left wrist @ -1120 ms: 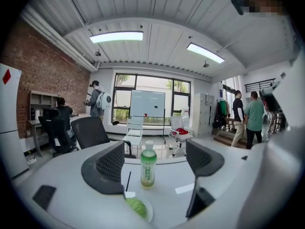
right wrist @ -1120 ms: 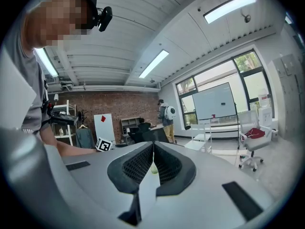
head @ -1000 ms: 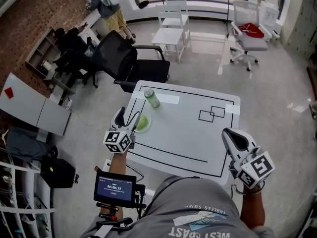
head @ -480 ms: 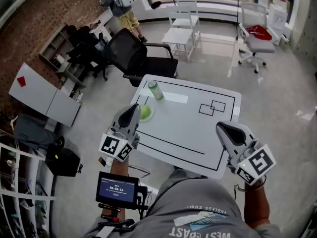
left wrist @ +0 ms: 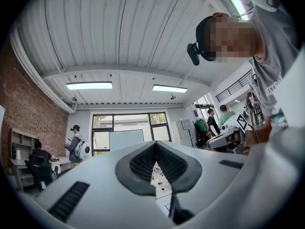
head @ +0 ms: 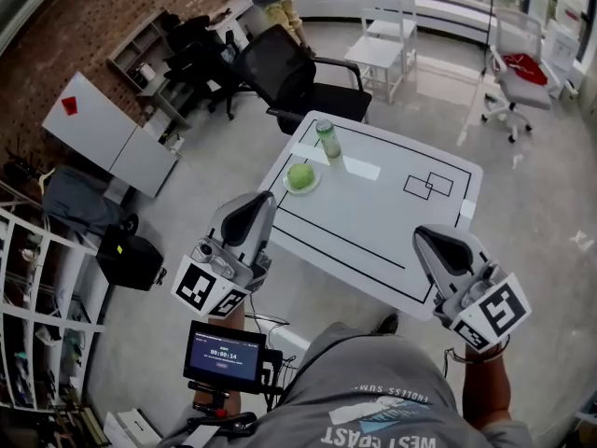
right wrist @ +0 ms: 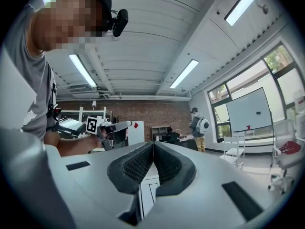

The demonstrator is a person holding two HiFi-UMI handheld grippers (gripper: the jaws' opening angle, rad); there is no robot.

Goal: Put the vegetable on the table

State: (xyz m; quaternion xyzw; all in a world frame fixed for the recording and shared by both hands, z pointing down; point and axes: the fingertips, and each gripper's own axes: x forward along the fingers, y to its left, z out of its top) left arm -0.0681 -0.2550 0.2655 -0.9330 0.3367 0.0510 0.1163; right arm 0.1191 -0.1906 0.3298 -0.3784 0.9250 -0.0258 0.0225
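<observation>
bright even daylight from windows, ceiling strip lights glowing, fisheye bending at edges, dark round vignette, sharp focus

We see 1 round, pale green vegetable (head: 299,175) sitting on a small plate (head: 317,184) near the left edge of the white table (head: 373,222), which is marked with black lines.

The white table (head: 373,227) lies open across its middle and right side. At its far left corner sit a green vegetable (head: 300,175) on a plate (head: 288,186) and a bottle (head: 328,141) just beyond; a black office chair (head: 284,73) crowds that edge.
</observation>
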